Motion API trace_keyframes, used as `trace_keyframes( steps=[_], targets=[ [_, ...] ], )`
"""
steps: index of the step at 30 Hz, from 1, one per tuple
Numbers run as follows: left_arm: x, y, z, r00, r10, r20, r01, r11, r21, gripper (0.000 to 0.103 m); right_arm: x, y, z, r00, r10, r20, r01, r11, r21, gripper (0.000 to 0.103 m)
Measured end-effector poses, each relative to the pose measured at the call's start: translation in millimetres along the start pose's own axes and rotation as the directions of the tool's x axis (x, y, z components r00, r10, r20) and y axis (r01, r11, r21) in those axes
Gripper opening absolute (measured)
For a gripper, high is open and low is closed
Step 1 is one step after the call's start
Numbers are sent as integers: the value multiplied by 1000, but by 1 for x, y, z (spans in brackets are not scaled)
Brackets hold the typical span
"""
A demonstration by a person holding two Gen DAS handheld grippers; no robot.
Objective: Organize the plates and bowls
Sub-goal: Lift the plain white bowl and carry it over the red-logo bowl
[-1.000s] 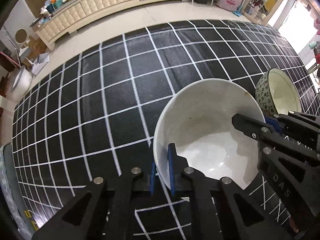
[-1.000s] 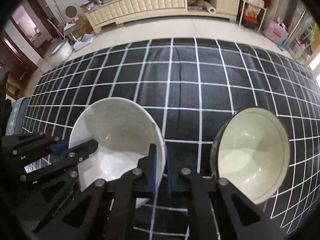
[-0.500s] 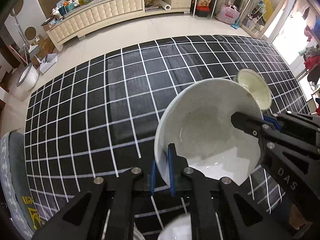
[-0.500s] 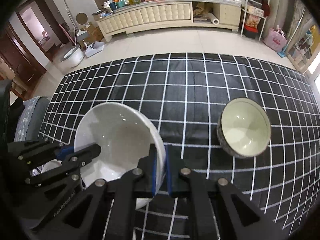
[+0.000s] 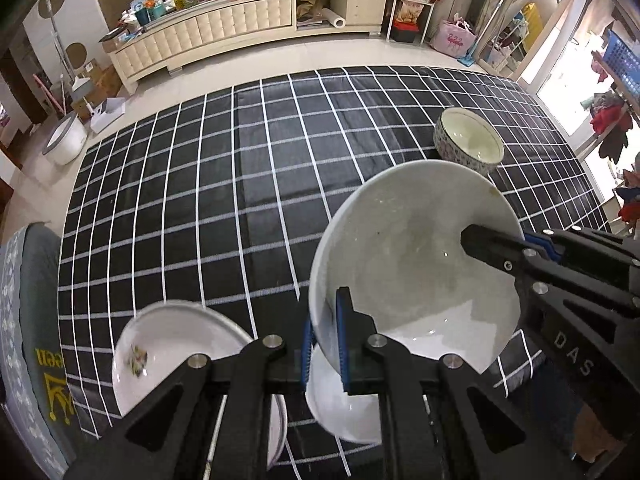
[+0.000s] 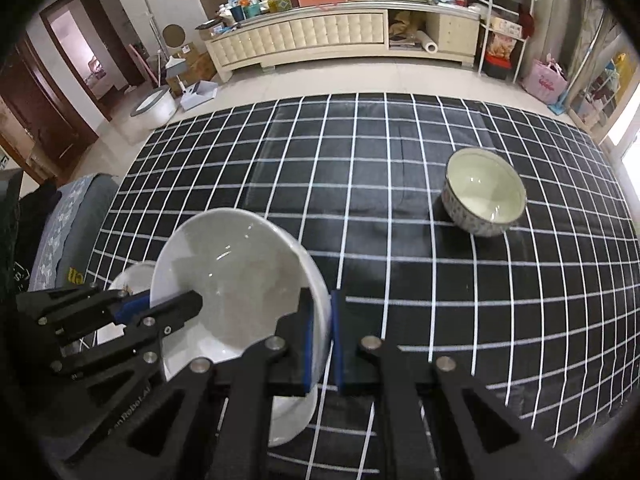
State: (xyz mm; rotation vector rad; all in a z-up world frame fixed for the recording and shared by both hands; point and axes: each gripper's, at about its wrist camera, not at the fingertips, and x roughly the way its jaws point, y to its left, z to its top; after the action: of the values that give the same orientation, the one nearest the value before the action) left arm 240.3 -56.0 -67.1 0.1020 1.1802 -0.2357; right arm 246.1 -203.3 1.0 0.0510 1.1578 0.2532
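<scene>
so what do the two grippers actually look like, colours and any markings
Both are matte black, angular linkage frames with round silver pivot bolts and thin blue pads lining the fingertips. The left gripper and right gripper look alike. White lettering shows on the bodies: "DAS" on the right one, a partly hidden word ending "Robot" on the left. No cables or sleeves are visible.

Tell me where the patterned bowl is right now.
The patterned bowl stands alone on the checked cloth, far right in both wrist views, beyond and to the right of the white bowl held up by both hand-held grippers.
</scene>
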Motion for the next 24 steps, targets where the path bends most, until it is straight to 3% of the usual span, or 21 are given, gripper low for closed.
trace_keyframes(
  steps=[10,17,24],
  targets=[
    [1,0,-44,1000,3,-19,-4,1000,-7,9,9,8,-42,999,15,-44,-15,1000,5,11],
    [13,-1,-62,999,-3,-45,3,1000,-6,9,20,15,-55,997,-17,-74,16,1000,-8,11],
    [18,9,-72,998,-11,-65,9,1000,-22,9,28,20,-60,995,4,-95,-5,1000,-3,11]
  ],
)
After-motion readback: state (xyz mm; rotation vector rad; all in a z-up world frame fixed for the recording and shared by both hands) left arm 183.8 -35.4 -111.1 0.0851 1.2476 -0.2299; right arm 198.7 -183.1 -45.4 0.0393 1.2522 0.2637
